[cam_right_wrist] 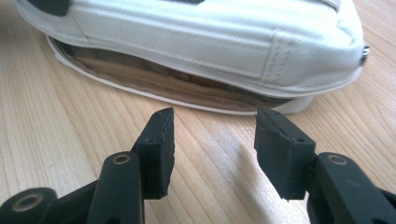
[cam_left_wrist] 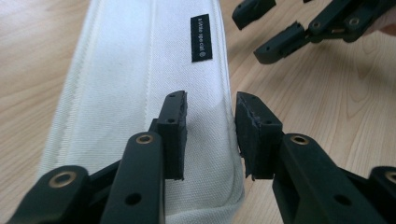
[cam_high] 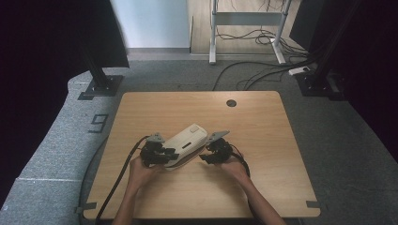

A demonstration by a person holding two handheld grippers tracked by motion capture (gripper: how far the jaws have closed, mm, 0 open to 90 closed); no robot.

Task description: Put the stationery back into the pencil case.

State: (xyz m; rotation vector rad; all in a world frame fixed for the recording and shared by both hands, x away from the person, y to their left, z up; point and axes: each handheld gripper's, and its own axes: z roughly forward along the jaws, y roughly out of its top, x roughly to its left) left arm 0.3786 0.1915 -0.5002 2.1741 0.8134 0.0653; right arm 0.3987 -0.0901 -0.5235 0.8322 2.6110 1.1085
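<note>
A white fabric pouch [cam_high: 187, 139] lies slantwise on the wooden table [cam_high: 263, 136], with a black label [cam_left_wrist: 201, 37] on its top. My left gripper [cam_high: 164, 154] is at the pouch's near left end. In the left gripper view its jaws stand slightly apart astride the pouch's [cam_left_wrist: 130, 70] edge, one pad over the fabric and one beside it, without pinching it [cam_left_wrist: 210, 126]. My right gripper [cam_high: 206, 153] sits just right of the pouch, open and empty [cam_right_wrist: 212, 144]. In the right gripper view the pouch [cam_right_wrist: 210, 32] gapes along its zip and shows a tan lining [cam_right_wrist: 154, 79].
A round cable hole [cam_high: 231, 102] is near the table's far edge. Bare wood stretches to the right and the far side of the pouch. On the floor beyond are cables [cam_high: 263, 70], stand bases [cam_high: 101, 86] and a desk frame [cam_high: 213, 33].
</note>
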